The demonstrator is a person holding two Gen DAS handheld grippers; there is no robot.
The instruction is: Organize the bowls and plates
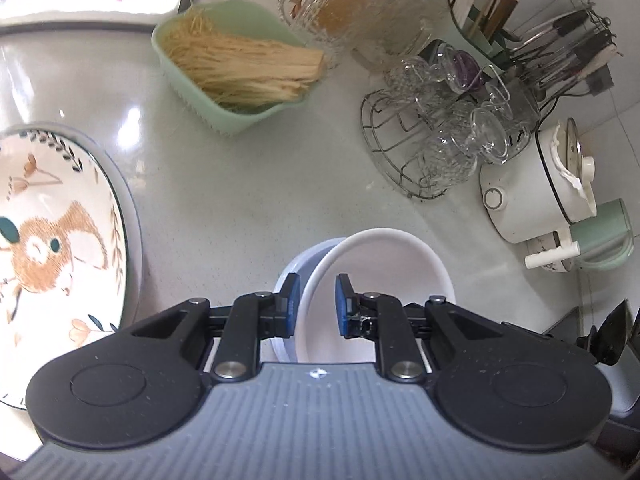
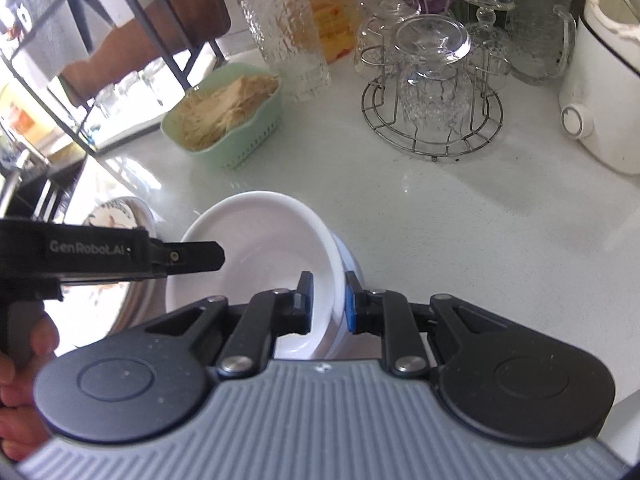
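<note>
I hold one white bowl (image 1: 380,280) low in frame, left claw (image 1: 317,304) and right claw (image 2: 328,300) each clamped tight on its rim.

Counter (image 1: 248,208): white stone worktop, bearing everything.
Basket (image 1: 236,68): green plastic, noodles inside, left of round wire glass rack (image 1: 400,148).
Plate (image 1: 52,232): rabbit-patterned ceramic, far left.

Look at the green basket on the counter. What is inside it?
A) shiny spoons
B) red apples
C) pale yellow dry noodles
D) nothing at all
C: the green basket holds a bundle of pale yellow dry noodles, seen from the right wrist view too, beside the wire rack of glasses.
</note>
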